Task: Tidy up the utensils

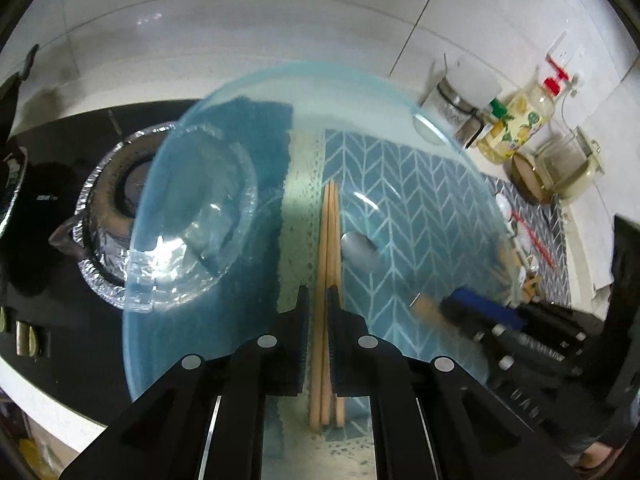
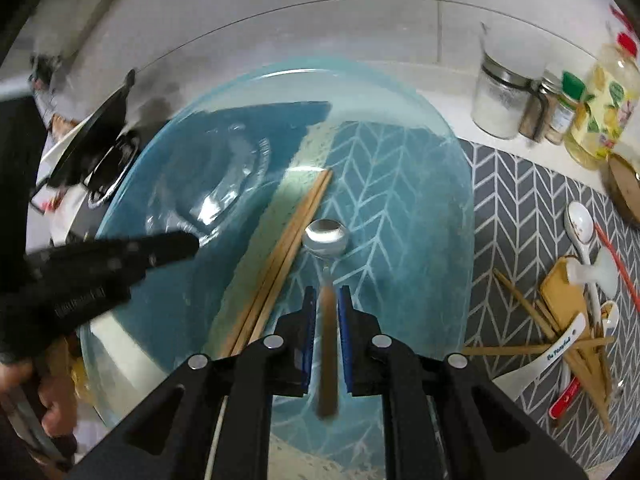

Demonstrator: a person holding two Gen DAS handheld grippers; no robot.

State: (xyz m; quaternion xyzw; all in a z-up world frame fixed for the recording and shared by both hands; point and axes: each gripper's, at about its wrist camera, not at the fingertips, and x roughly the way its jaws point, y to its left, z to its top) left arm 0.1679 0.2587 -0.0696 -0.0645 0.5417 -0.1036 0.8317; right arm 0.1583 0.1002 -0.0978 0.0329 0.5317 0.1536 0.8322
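- Left gripper, lower centre, pinches stiff, light wooden chopsticks mid-length, over the blue bowl;
- Right gripper clamps 1 slippery metal spoon by its handle; grip low.

Glossy clear blue plastic bowl, matt wood chopsticks, shiny metal spoon.

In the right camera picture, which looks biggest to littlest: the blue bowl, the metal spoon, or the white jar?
1. Blue bowl
2. Metal spoon, though it looks big partly because it's near the camera
3. White jar
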